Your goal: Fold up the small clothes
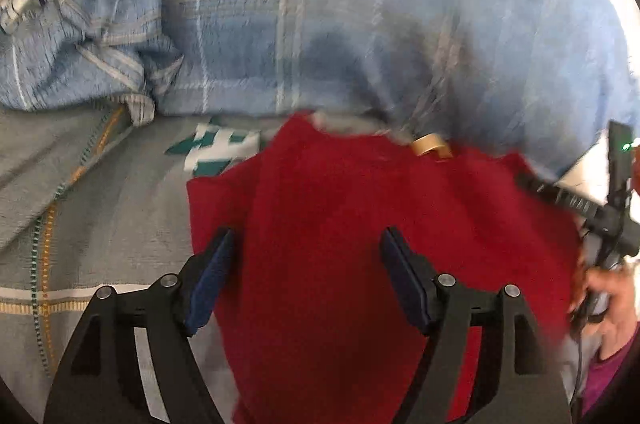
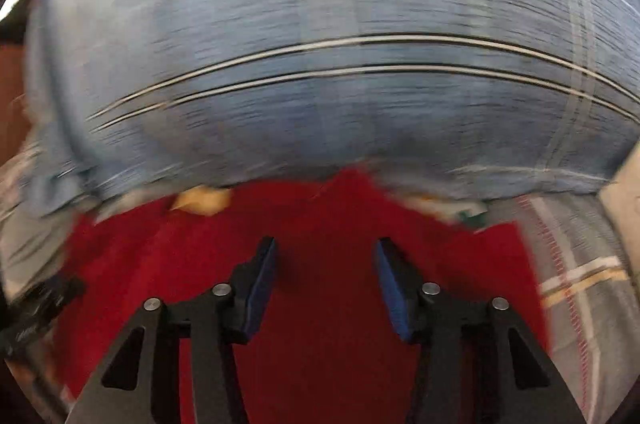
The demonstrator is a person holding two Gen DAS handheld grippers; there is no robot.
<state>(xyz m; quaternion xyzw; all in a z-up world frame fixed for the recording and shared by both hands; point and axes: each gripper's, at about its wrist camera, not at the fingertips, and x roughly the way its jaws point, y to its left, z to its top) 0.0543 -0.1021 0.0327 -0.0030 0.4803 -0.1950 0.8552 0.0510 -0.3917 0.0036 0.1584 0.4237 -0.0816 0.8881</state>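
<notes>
Red cloth (image 1: 340,224), just one piece, lies flat on the grey striped bed cover (image 1: 100,224), near the far edge where one big blue checked pillow (image 1: 320,4) lies. Two grippers hang over it. The left gripper (image 1: 306,244) has its fingers apart and holds nothing. The right gripper (image 2: 326,256) is apart too, also holding nothing. Bare grey cover shows beside the cloth. One small green and white cloth (image 1: 220,144) peeks out behind it.

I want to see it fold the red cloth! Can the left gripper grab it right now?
Probably yes. The left gripper is open, with the red cloth lying right under and between its fingers on the bed cover. Nothing covers that part, though the blue pillow presses against the far edge.
</notes>
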